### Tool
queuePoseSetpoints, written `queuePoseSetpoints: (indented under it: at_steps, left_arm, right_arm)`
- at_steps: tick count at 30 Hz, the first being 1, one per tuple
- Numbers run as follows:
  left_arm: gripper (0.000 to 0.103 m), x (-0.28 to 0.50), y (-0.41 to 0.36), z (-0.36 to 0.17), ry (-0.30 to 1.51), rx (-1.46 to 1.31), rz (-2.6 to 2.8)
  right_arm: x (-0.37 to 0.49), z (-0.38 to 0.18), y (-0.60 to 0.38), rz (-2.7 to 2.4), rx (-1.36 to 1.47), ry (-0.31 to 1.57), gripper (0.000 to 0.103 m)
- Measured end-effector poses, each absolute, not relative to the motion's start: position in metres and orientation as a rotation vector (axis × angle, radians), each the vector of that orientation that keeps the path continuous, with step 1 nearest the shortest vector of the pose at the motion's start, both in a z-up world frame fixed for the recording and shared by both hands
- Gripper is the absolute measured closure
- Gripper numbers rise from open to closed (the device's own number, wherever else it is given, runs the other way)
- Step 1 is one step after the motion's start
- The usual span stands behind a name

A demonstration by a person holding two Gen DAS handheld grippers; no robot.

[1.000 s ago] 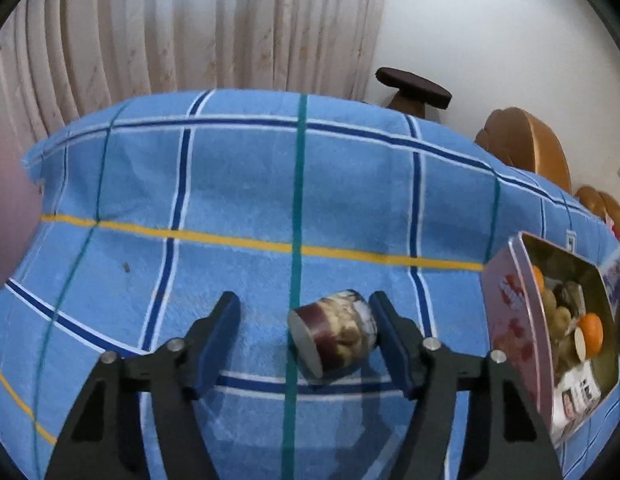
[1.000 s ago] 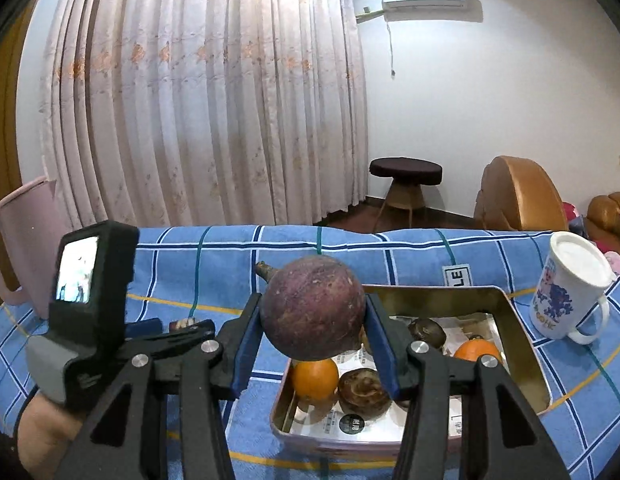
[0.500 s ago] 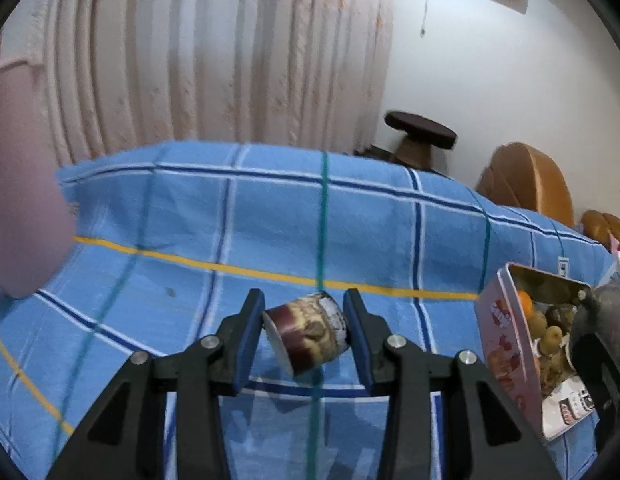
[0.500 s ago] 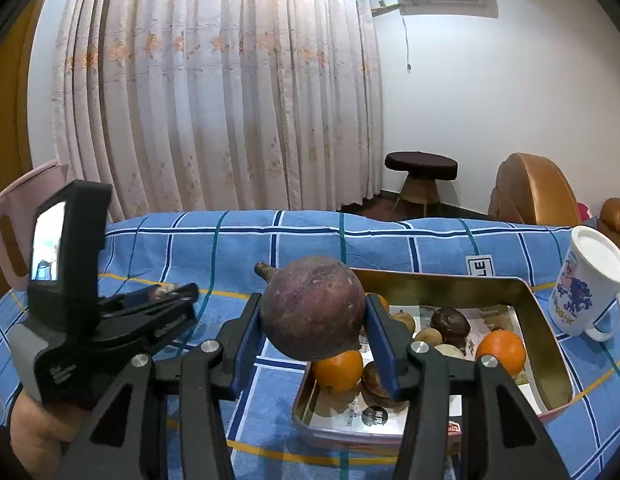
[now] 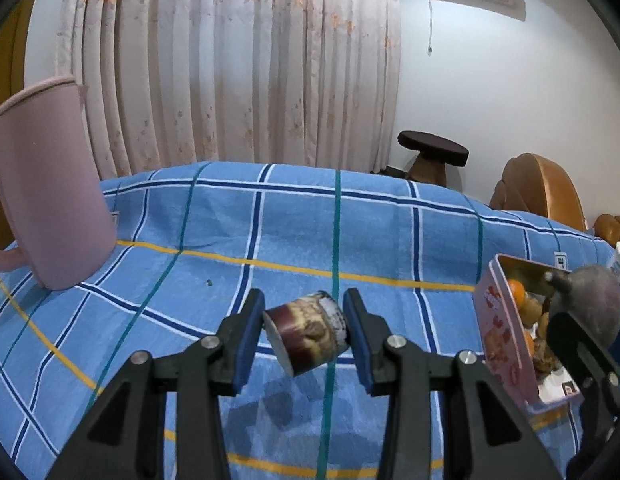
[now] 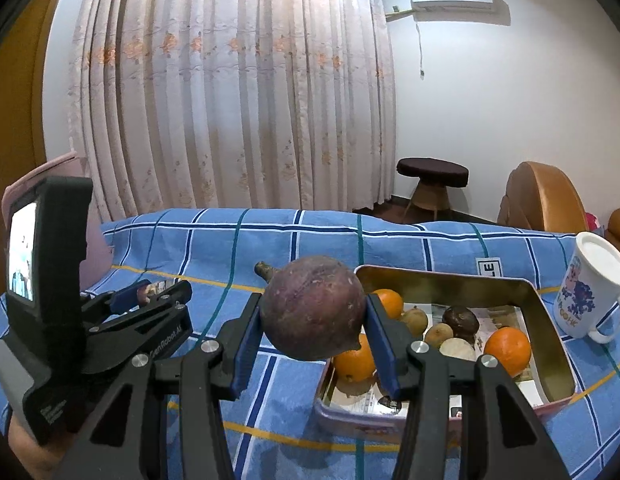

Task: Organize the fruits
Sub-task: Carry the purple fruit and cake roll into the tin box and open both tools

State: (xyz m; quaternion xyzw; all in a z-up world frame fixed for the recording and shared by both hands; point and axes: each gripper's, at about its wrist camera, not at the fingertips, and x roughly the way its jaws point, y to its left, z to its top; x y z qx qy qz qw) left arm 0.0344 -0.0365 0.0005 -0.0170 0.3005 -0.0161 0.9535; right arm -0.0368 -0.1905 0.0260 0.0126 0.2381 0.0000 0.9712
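The left tool (image 5: 304, 330) has just closed its jaws on a small jar (image 5: 306, 330), a short brown-and-cream thing lying on its side, and now carries it clear of the blue checked cloth (image 5: 270, 236); a second ago the jaws stood wide around it while it lay on the cloth. The jar's shadow falls on the cloth below it, so it looks lifted rather than resting. The right tool (image 6: 313, 322) is clenched on a large purple fruit (image 6: 313, 314), held in the air just beside the near left corner of the tin tray (image 6: 549, 344), much as it was a second ago. In the tray lie oranges (image 6: 507, 350) and several small brown fruits (image 6: 459, 320) on printed paper. A white printed mug (image 6: 589, 286) stands just right of the tray, and a pink jug (image 5: 50, 196) stands well to the left on the tabletop. With both tools now loaded, the sorting seems midway: the purple fruit is likely bound for the tray, while where the jar belongs I cannot tell.
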Motion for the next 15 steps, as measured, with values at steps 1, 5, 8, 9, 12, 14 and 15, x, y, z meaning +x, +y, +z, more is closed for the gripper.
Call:
queuePoseSetpoints:
  at_steps: [1, 5, 8, 9, 12, 14, 15]
  left_arm:
    - [0.06, 0.031, -0.038, 0.001, 0.605, -0.031, -0.033]
    - [0.06, 0.022, -0.043, 0.003, 0.584, -0.016, -0.041]
    - [0.06, 0.015, -0.048, 0.004, 0.574, -0.007, -0.054]
    - [0.06, 0.013, -0.051, 0.004, 0.572, -0.004, -0.059]
    - [0.06, 0.005, -0.058, 0.005, 0.564, 0.004, -0.073]
    - [0.06, 0.0, -0.062, 0.006, 0.56, 0.006, -0.084]
    - [0.06, -0.001, -0.065, 0.006, 0.561, 0.008, -0.092]
  right_arm:
    - [-0.039, 0.026, -0.191, 0.002, 0.024, 0.481, 0.051]
    - [-0.048, 0.026, -0.194, 0.001, 0.012, 0.473, 0.051]
    - [-0.055, 0.027, -0.2, -0.007, 0.013, 0.47, 0.051]
    - [-0.057, 0.027, -0.203, -0.009, 0.015, 0.468, 0.051]
    - [-0.063, 0.028, -0.209, -0.014, 0.012, 0.462, 0.051]
    - [-0.067, 0.029, -0.214, -0.014, 0.012, 0.456, 0.051]
    - [-0.069, 0.03, -0.216, -0.015, 0.014, 0.452, 0.051]
